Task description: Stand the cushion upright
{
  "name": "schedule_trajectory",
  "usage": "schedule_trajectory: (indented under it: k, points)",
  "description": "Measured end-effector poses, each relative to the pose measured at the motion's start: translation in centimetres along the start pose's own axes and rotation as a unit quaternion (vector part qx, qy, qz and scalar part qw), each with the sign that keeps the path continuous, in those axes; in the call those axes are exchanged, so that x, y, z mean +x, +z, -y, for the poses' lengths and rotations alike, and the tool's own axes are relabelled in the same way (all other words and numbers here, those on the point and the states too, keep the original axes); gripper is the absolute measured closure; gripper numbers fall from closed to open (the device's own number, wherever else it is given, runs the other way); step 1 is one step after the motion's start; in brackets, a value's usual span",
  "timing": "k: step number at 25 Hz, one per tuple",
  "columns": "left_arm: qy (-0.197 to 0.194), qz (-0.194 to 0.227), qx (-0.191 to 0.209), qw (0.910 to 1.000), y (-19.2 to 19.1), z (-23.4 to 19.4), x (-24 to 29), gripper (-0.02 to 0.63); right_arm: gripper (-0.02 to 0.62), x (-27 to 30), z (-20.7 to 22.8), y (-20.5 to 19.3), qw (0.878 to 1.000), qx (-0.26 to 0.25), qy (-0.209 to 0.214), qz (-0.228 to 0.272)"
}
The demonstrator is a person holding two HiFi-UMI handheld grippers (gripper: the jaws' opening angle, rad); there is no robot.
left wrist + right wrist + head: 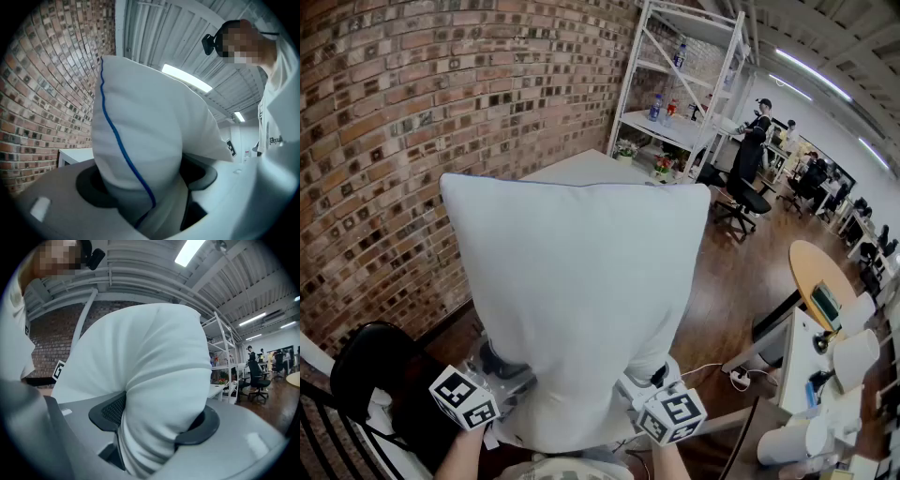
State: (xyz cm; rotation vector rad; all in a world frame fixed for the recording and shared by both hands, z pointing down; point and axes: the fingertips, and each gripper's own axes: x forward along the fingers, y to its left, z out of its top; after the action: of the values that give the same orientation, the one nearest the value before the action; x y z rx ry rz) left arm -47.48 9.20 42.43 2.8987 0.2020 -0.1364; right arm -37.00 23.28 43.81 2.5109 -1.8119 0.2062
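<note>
Both pairs of jaws stand wide yet clamp the cushion (581, 300): the left gripper (504, 366) pinches its lower left corner, the right gripper (645, 382) its lower right. Gripped low at both sides, it is held upright beside the brick wall (384, 141).

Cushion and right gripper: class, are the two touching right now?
Touching. The right gripper view shows the right gripper with both jaws pressed into the cushion, whose fabric bulges out around them.

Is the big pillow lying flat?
No, the cushion is upright, with the left claw and right claw squeezing its bottom corners.
</note>
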Motion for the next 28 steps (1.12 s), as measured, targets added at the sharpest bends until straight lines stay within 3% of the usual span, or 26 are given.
schedule_trajectory:
  k: [28]
  points:
    - [0.049,-0.021,0.024,0.9983,0.6,-8.1,18.2,0.216,0.276,12.4,17.2,2.7,0.999,0.003,0.039,0.019]
